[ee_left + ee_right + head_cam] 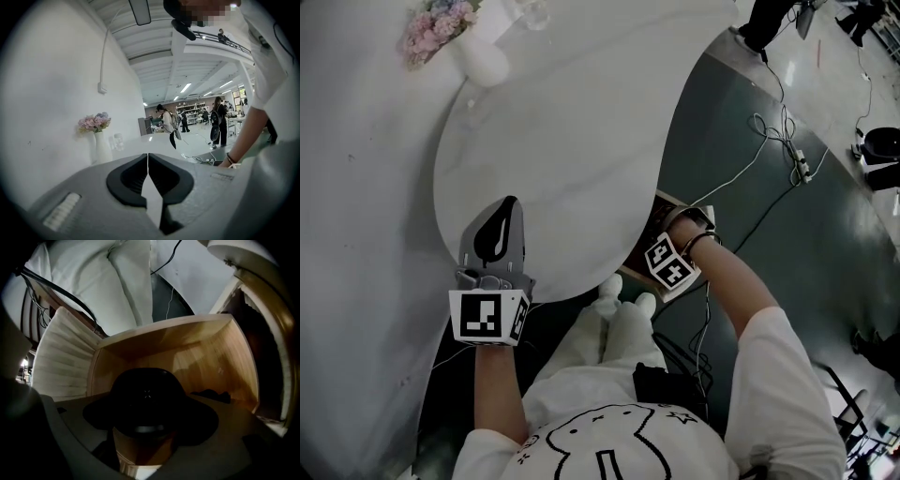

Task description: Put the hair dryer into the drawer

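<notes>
The black hair dryer (146,397) shows end-on with its rounded body between the jaws of my right gripper (146,427), which is shut on it. It hangs inside the open wooden drawer (206,357), close above the drawer floor. A dark bit of cord (212,394) lies on that floor. In the head view the right gripper (670,262) reaches under the table's edge, where a strip of the drawer (667,204) shows and the dryer is hidden. My left gripper (499,234) hovers over the white round table's (572,141) near left rim, shut and empty, its pads (136,176) touching.
A white vase of pink flowers (473,47) stands at the table's far left, by the wall. White cables and a power strip (803,167) lie on the dark floor to the right. My legs (614,328) are close to the drawer. Several people (168,123) stand far off.
</notes>
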Motion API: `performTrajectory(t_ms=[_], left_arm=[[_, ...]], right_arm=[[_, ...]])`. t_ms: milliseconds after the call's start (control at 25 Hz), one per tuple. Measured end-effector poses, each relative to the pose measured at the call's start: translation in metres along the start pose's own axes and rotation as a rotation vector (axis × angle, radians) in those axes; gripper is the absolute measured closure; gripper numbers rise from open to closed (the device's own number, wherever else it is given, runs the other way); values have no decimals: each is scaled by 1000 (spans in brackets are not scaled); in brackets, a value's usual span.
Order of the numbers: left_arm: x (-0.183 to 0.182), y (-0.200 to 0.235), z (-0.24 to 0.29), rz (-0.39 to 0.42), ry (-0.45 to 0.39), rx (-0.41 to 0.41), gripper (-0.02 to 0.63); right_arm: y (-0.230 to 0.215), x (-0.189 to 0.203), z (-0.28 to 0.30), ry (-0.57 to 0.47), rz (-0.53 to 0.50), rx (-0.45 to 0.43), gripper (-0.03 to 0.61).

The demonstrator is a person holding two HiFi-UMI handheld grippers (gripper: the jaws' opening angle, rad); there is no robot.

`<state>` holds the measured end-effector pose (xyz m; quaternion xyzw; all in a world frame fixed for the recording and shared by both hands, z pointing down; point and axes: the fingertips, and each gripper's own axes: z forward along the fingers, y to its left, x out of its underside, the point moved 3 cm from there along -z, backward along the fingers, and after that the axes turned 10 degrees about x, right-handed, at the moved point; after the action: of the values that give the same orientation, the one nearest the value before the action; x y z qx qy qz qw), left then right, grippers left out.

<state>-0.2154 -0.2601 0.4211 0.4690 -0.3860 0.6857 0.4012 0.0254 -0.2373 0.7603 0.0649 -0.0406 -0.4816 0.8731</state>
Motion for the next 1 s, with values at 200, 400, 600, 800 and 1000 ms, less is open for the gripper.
performTrajectory(t_ms=[200,400,600,800,1000], left_arm=[[7,5,1,-2,18,-17,594],[8,2,2,3,26,-11,594],[18,-4,6,-2,40,-4,594],[26,-6,-1,-3,60,-4,594],[28,-10,-7,1,59,-5,594]], right_arm=[[-1,5,13,-5,-25,10,225],[1,2,17,-53,-13,22,225],[4,-6,25,-93,-20,20,225],[11,-14,38,-81,-17,-20,224],[13,-19,40,-83,-11,-2,221]])
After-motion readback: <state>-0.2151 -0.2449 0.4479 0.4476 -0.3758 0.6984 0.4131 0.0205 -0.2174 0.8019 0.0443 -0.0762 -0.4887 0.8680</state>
